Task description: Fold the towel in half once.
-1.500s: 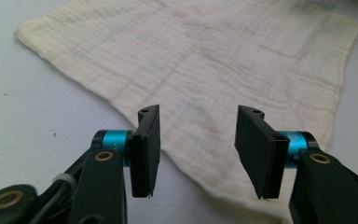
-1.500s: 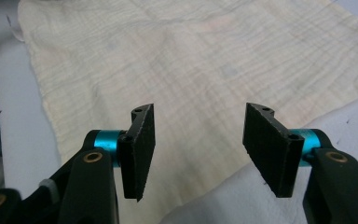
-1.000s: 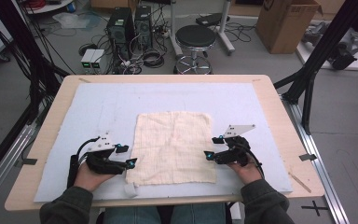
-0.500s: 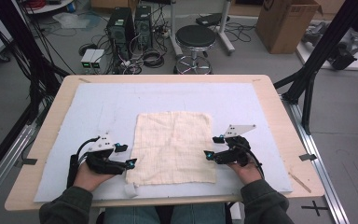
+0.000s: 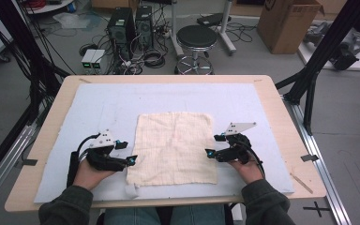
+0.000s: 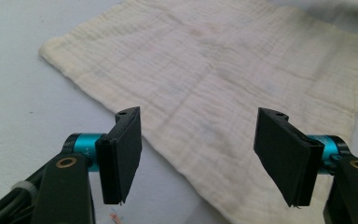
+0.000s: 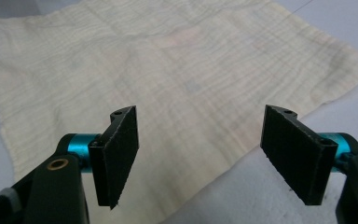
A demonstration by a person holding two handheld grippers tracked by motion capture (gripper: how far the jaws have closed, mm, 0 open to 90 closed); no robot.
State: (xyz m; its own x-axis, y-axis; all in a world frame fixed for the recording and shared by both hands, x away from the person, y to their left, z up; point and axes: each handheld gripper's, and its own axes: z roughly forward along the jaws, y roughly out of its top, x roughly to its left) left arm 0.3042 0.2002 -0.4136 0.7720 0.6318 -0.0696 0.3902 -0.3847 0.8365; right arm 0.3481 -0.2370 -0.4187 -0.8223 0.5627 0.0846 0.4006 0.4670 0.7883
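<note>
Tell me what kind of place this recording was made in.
Most likely a robotics lab or data-collection workshop: computer towers and tangled cables sit on the floor behind the table, with a round stool and a cardboard box nearby.

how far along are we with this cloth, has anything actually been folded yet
Nothing is folded yet: the cream cloth lies flat in one layer on the pale mat. In hand: the left gripper and right gripper sit at its two side edges, jaws open, gripping nothing. Left to do: probably grasping the edges and folding.
</note>
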